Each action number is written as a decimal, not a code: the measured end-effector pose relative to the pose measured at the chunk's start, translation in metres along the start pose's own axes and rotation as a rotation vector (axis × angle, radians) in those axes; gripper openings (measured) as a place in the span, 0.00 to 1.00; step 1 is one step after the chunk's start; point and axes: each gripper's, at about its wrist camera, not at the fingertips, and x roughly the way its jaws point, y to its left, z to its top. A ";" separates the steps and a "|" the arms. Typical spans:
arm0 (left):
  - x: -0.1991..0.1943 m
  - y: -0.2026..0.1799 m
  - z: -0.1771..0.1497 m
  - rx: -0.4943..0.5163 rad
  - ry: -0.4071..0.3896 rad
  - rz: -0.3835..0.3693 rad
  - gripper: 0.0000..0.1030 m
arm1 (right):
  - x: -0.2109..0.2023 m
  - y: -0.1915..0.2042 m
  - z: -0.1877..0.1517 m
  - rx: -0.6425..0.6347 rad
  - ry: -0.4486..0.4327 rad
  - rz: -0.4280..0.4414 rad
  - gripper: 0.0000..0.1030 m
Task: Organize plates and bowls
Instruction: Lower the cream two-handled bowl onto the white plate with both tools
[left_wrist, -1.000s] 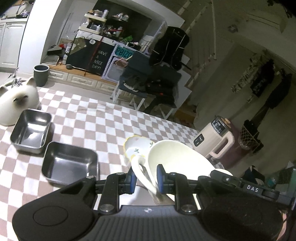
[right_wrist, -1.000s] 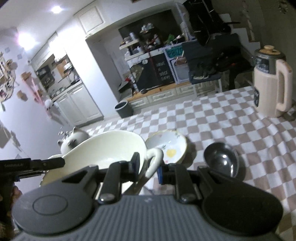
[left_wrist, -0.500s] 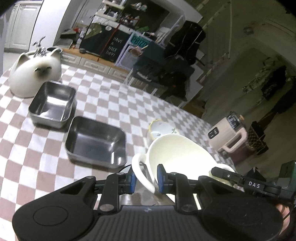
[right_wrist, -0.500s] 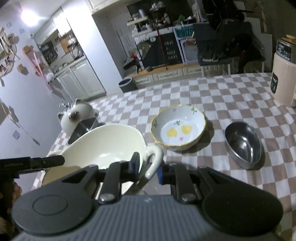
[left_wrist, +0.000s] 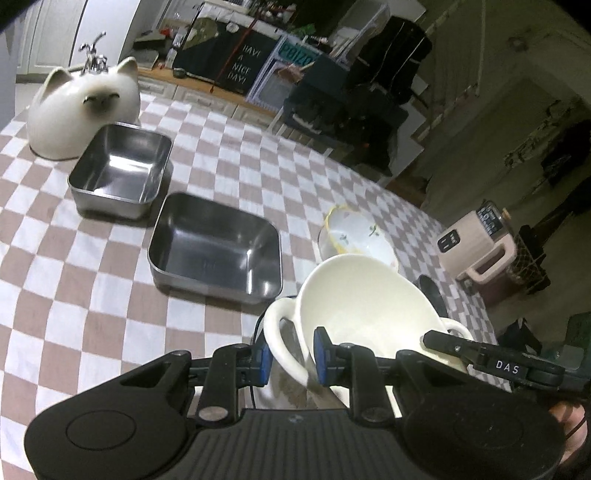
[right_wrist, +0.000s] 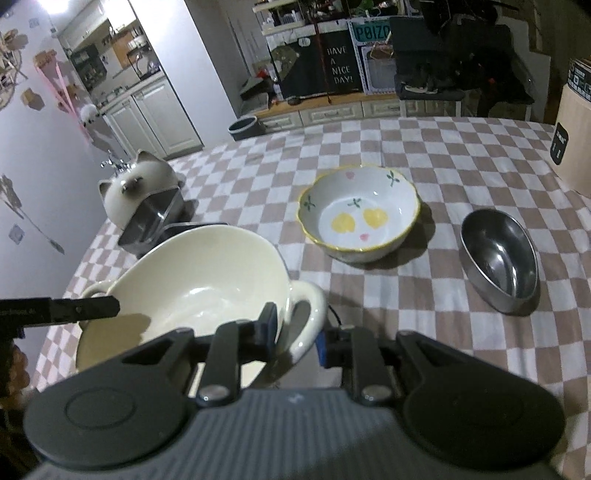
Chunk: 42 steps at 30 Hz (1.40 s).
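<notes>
The left tongs (left_wrist: 289, 360) grip one handle of the cream bowl (left_wrist: 364, 306) while the right tongs (right_wrist: 295, 332) are opening around the other, so it could tip toward the steel pan (left_wrist: 218, 245) at ten o'clock on the bench (left_wrist: 74, 280).

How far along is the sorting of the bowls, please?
Nothing looks stacked yet. Both grippers hold the cream bowl by its handles: left gripper clamped, right gripper opening, the handle between its jaws. The flowered bowl, oval steel bowl and two steel trays sit apart, unsorted.
</notes>
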 end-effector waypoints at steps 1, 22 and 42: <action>0.002 0.000 -0.001 0.001 0.007 0.004 0.24 | 0.001 0.000 0.000 0.001 0.008 -0.003 0.25; 0.036 0.006 -0.009 -0.004 0.116 0.096 0.27 | 0.013 0.003 -0.009 -0.058 0.085 -0.066 0.26; 0.058 0.016 -0.009 -0.001 0.144 0.144 0.33 | 0.022 0.017 -0.006 -0.111 0.094 -0.104 0.26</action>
